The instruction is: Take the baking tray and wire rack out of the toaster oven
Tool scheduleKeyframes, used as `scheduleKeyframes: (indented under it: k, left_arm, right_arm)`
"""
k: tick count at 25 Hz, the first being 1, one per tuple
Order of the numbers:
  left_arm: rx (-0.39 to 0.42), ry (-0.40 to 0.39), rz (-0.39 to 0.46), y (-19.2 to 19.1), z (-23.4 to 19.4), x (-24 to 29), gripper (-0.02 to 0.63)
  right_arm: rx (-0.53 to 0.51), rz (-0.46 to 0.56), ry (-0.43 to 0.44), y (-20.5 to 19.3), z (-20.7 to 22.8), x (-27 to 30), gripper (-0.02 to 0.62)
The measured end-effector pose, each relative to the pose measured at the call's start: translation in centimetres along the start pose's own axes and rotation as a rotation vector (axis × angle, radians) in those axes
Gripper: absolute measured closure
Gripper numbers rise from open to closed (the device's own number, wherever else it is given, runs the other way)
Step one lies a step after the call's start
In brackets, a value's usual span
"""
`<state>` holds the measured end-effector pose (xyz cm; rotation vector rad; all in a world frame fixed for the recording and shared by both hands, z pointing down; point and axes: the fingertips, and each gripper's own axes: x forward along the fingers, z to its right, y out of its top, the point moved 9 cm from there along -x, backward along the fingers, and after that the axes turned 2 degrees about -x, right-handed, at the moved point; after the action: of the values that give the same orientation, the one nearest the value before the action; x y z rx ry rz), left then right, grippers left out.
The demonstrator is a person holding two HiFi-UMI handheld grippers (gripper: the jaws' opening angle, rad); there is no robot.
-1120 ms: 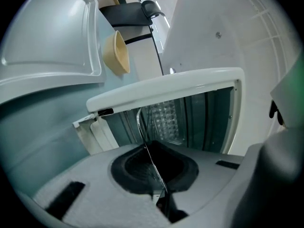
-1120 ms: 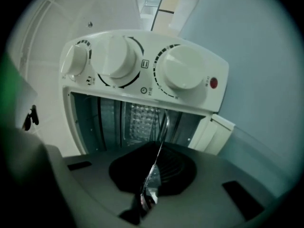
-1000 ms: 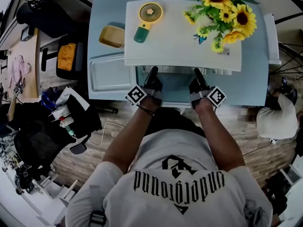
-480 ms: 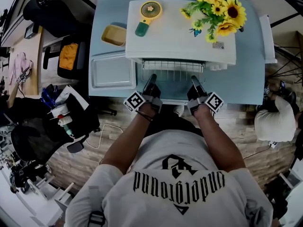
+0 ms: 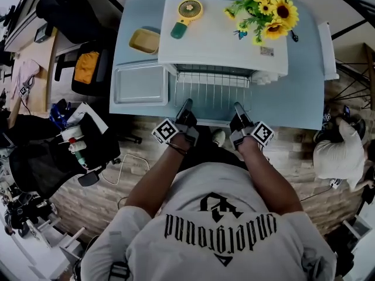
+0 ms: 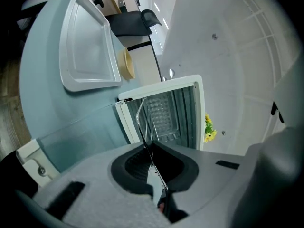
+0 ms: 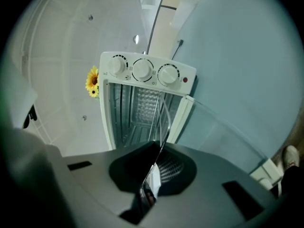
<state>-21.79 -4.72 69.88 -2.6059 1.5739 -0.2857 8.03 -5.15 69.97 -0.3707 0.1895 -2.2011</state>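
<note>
The white toaster oven (image 5: 225,37) stands on the pale blue table (image 5: 302,98) with its glass door (image 6: 76,137) folded down flat. The wire rack (image 5: 213,88) sticks well out of the oven mouth over the door. My left gripper (image 5: 187,106) and right gripper (image 5: 238,108) are both shut on the rack's front edge, left and right of its middle. In the left gripper view the rack (image 6: 144,120) runs edge-on from my left gripper (image 6: 152,153) into the oven (image 6: 166,108). In the right gripper view the rack (image 7: 163,110) does the same from my right gripper (image 7: 154,164). The baking tray (image 5: 140,84) lies on the table left of the oven.
A green hand fan (image 5: 184,15) and sunflowers (image 5: 263,7) sit on the oven top. A yellow bowl (image 5: 145,41) lies behind the baking tray. A black chair (image 5: 88,69) and clutter stand left of the table. Another person (image 5: 340,151) crouches at the right.
Both grippers have drawn back toward me with the wire rack. The rack has slid farther out of the oven.
</note>
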Motion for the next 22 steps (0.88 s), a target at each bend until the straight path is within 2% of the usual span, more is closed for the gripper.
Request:
scheduleKeyframes:
  k: [5,11,13,15,20,22]
  left_arm:
    - [-0.002,-0.007,0.012,-0.9,0.2,-1.7,0.603]
    - [0.018,0.001,0.015,-1.4,0.4,-3.1,0.6]
    - [0.024,0.014,0.014,-1.5,0.7,-3.5,0.6]
    - [0.03,0.035,0.012,-1.5,0.9,-4.1,0.598]
    - [0.044,0.002,0.015,-1.8,1.9,-4.9,0.603]
    - [0.027,-0.043,0.017,-2.1,2.8,-4.8,0.601]
  right_arm:
    - [0.003,-0.006,-0.024,-1.0,-0.1,-1.7,0.589]
    - [0.014,0.0,0.006,-1.9,-0.8,-2.9,0.588]
    - [0.041,0.007,0.023,-2.2,-1.1,-3.0,0.588]
    - [0.042,0.002,0.002,-2.4,-1.3,-3.4,0.589]
    - [0.048,-0.001,0.006,-2.8,-2.0,-4.4,0.591]
    - [0.044,0.002,0.022,-2.6,-2.4,-4.6,0.591]
